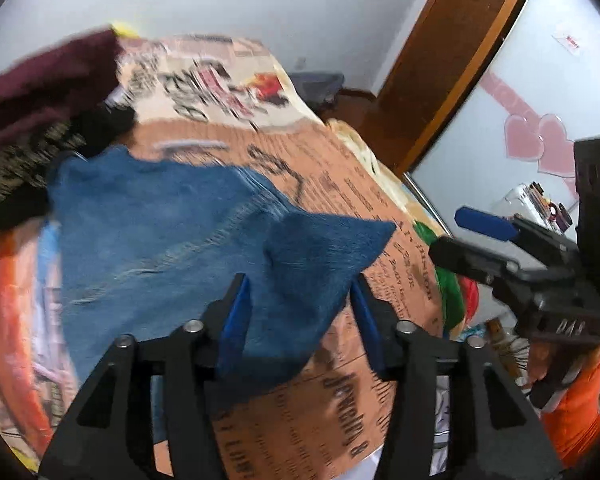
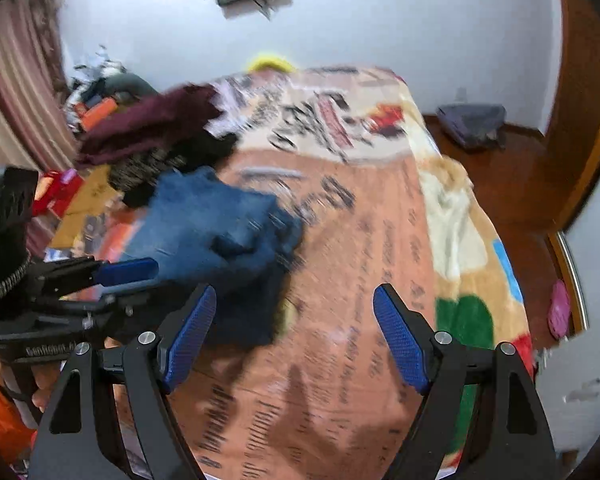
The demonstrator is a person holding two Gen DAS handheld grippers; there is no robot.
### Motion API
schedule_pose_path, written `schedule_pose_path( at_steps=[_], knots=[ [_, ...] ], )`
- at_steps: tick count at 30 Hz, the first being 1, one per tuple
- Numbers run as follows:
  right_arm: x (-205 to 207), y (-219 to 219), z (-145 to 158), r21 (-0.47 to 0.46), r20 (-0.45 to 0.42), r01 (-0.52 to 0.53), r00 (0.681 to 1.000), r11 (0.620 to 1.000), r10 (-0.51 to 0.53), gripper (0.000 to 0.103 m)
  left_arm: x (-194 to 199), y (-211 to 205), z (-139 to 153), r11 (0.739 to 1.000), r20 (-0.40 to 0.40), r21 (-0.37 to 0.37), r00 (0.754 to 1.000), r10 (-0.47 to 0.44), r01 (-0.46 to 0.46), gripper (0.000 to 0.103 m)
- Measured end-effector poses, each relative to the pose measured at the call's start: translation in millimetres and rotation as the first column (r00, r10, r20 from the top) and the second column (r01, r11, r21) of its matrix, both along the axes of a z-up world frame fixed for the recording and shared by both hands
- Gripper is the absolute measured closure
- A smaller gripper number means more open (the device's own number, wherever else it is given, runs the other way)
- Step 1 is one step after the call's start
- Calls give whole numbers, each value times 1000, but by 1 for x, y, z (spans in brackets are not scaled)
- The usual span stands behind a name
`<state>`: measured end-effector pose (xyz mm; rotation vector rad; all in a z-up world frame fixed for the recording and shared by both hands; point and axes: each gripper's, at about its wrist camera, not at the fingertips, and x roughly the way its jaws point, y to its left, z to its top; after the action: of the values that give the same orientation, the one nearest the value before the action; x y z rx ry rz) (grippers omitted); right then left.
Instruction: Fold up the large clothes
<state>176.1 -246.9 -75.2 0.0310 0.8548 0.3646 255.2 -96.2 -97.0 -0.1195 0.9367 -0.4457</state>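
Note:
A blue denim garment lies on the printed orange bedspread. In the left wrist view my left gripper is open, with a raised fold of the denim between its blue pads and not pinched. My right gripper shows at the right, open and off the cloth. In the right wrist view my right gripper is open and empty above the bedspread, just right of the bunched denim. The left gripper shows at the left beside the denim.
A maroon garment and dark clothes are piled at the far left of the bed. The bed's right edge drops to a wooden floor with a grey bundle. A wooden door frame stands at the right.

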Motion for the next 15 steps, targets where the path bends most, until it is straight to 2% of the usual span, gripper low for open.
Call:
schedule_pose_path(
  at_steps=[3, 6, 9, 11, 15],
  knots=[
    [0, 19, 11, 20, 37, -47, 998, 999, 46, 23, -15, 24, 20, 999, 83, 27, 996, 42, -44, 39],
    [8, 47, 12, 6, 55, -98, 994, 995, 98, 21, -18, 44, 22, 989, 124, 101, 988, 92, -104, 37],
    [14, 64, 2, -5, 41, -142, 989, 990, 142, 21, -15, 64, 9, 975, 100, 168, 987, 129, -144, 37],
    [19, 69, -14, -19, 1, -150, 989, 989, 150, 21, -15, 74, -5, 968, 70, 197, 987, 144, -155, 37],
    [23, 59, -47, -51, -97, -98, 991, 994, 93, 21, -19, 86, -33, 943, 48, 272, 981, 188, -194, 37]
  ],
)
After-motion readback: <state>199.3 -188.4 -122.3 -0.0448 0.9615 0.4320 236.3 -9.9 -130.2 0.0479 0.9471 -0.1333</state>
